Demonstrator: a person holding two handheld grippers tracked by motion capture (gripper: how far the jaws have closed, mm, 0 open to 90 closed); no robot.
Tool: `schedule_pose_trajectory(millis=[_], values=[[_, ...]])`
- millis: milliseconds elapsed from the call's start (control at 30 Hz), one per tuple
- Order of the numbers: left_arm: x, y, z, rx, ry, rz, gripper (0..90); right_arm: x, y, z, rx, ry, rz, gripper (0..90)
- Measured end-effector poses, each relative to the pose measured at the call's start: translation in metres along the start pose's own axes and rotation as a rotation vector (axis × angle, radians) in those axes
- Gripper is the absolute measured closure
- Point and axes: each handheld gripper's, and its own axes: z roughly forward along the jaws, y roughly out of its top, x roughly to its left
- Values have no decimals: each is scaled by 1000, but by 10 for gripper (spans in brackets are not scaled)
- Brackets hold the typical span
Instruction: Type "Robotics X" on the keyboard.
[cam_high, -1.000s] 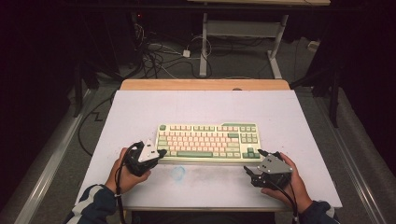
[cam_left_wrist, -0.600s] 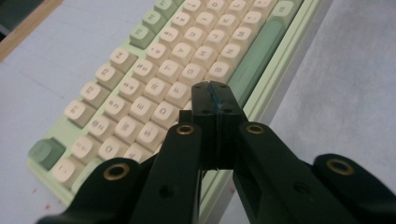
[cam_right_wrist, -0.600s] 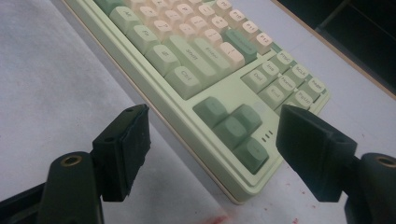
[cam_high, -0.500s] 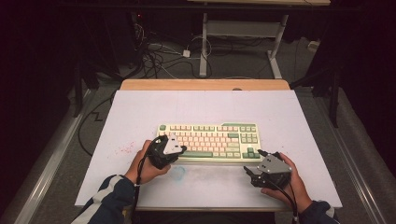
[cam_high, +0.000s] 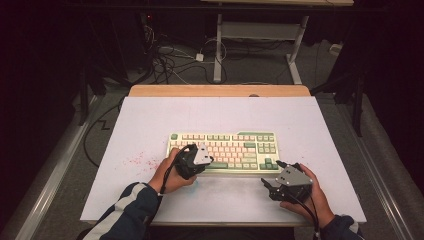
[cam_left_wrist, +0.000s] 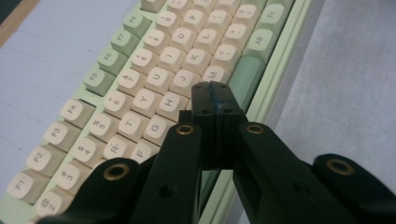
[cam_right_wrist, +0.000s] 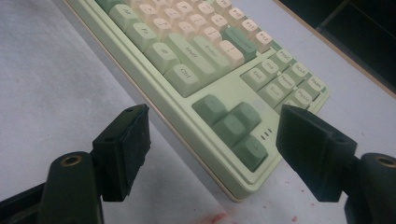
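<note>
A cream and green keyboard (cam_high: 235, 145) lies on the white table cover, just right of the middle. My left gripper (cam_high: 204, 161) is over the keyboard's front edge, left of its centre. In the left gripper view the left gripper (cam_left_wrist: 212, 93) is shut with nothing between its jaws, its tip over the keyboard (cam_left_wrist: 140, 88) near the M key and the green space bar (cam_left_wrist: 246, 77). My right gripper (cam_high: 273, 177) rests on the table by the keyboard's front right corner. It stands open (cam_right_wrist: 212, 114), and the arrow keys (cam_right_wrist: 233, 126) show between its pads.
Red specks (cam_high: 137, 161) stain the white cover (cam_high: 150, 120) left of the keyboard, and more red marks (cam_right_wrist: 219, 217) lie near its right corner. A wooden strip (cam_high: 220, 91) runs along the table's far edge. Cables (cam_high: 170, 55) and a desk frame (cam_high: 218, 50) sit on the floor beyond.
My left gripper has moved right, from the keyboard's left end to over its lower left-middle keys. The right gripper has stayed where it was.
</note>
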Motion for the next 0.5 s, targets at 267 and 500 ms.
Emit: schedule_pose_trajectory(millis=[267,500], values=[[5,0,-5,-5,16,-5,876,0,-1,0,6,3,-3,271],[7,-12,0,47,30,13,875,1,-1,1,11,5,-14,271]])
